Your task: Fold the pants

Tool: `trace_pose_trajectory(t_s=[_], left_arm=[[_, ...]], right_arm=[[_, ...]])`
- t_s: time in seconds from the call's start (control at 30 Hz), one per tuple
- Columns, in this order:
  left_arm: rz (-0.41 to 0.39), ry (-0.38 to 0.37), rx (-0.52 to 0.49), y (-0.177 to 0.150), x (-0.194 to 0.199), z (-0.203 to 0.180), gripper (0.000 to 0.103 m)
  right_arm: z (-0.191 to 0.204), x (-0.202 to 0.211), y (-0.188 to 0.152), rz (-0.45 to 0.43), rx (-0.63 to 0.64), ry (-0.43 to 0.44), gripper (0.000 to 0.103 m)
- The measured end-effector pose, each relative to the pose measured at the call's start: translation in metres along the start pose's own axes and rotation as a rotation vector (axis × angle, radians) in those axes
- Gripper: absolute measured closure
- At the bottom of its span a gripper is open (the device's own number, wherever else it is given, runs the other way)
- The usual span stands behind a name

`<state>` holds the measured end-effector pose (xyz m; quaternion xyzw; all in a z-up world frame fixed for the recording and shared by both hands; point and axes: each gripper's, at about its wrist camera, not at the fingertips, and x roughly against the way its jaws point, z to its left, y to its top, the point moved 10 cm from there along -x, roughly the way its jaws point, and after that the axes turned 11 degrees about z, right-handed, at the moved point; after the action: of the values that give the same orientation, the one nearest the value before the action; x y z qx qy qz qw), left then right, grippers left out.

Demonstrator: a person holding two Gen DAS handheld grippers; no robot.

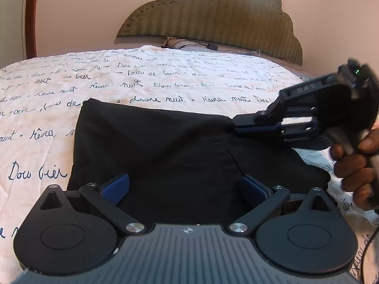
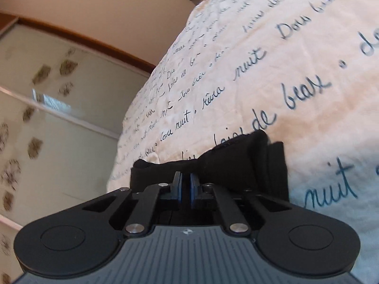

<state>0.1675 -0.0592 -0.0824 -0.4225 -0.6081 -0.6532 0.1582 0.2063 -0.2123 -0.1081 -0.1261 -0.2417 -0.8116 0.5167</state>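
Note:
Black pants (image 1: 165,151) lie folded on the bed's white bedspread (image 1: 142,80) with dark handwriting print. My left gripper (image 1: 184,187) is open over the near edge of the pants, its blue pads (image 1: 116,187) spread wide, with nothing between them. My right gripper (image 1: 236,124) comes in from the right and is shut on the pants' far right corner. In the right wrist view the right gripper (image 2: 186,182) pinches a bunched fold of the black pants (image 2: 236,165), which hangs a little off the bedspread (image 2: 260,71).
A padded olive headboard (image 1: 213,16) stands at the far end against a pink wall. A pillow with a black cable and charger (image 1: 210,46) lies below it. A mirrored wardrobe door (image 2: 47,118) stands beside the bed. A hand (image 1: 355,170) holds the right gripper.

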Motion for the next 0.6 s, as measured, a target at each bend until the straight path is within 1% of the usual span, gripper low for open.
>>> trace_pose_trajectory(t_s=[0.07,0.13,0.17,0.2,0.23,0.27,0.3,0.33,0.4,0.43,0.47,0.53,0.57,0.6], left_arm=[[-0.002,-0.003,0.003,-0.001,0.0,0.001,0.0],[-0.004,-0.002,0.002,-0.001,0.001,0.001,0.0],[-0.007,0.0,0.001,-0.001,0.0,0.001,0.0],[-0.009,0.003,0.0,-0.001,0.0,0.0,0.0],[-0.01,0.006,-0.002,-0.001,0.0,0.0,0.0],[-0.01,0.008,-0.004,-0.001,0.0,-0.001,0.0],[-0.01,0.007,-0.007,-0.001,0.0,-0.001,0.0],[-0.009,0.008,-0.012,-0.002,0.0,-0.002,0.0],[-0.012,0.007,-0.008,-0.002,0.004,0.0,0.001],[-0.015,0.016,0.0,-0.003,0.009,0.001,0.004],[-0.018,0.022,0.013,-0.005,0.017,0.002,0.008],[-0.035,0.009,0.031,-0.011,0.038,0.003,0.008],[-0.046,-0.004,0.034,-0.017,0.048,0.004,0.006],[-0.048,-0.022,0.042,-0.024,0.057,0.006,0.006]], right_arm=[[0.021,0.011,-0.01,-0.024,0.049,-0.028,0.093],[0.047,0.023,-0.023,-0.062,0.133,-0.022,0.092],[0.057,0.027,-0.031,-0.073,0.173,-0.022,0.089],[0.062,0.026,-0.039,-0.066,0.193,-0.026,0.077],[0.062,0.022,-0.045,-0.046,0.197,-0.032,0.068],[0.058,0.016,-0.049,-0.025,0.193,-0.047,0.047],[0.048,0.009,-0.051,-0.017,0.181,-0.086,0.038],[0.035,0.003,-0.051,-0.005,0.169,-0.112,0.039],[0.024,0.005,-0.047,-0.036,0.133,-0.034,0.044],[0.021,0.008,-0.045,-0.036,0.092,-0.014,0.045],[0.023,0.011,-0.044,-0.034,0.08,-0.025,0.045],[0.034,0.023,-0.049,-0.044,0.108,-0.083,0.044],[0.043,0.031,-0.054,-0.049,0.146,-0.092,0.041],[0.051,0.039,-0.059,-0.057,0.19,-0.087,0.041]])
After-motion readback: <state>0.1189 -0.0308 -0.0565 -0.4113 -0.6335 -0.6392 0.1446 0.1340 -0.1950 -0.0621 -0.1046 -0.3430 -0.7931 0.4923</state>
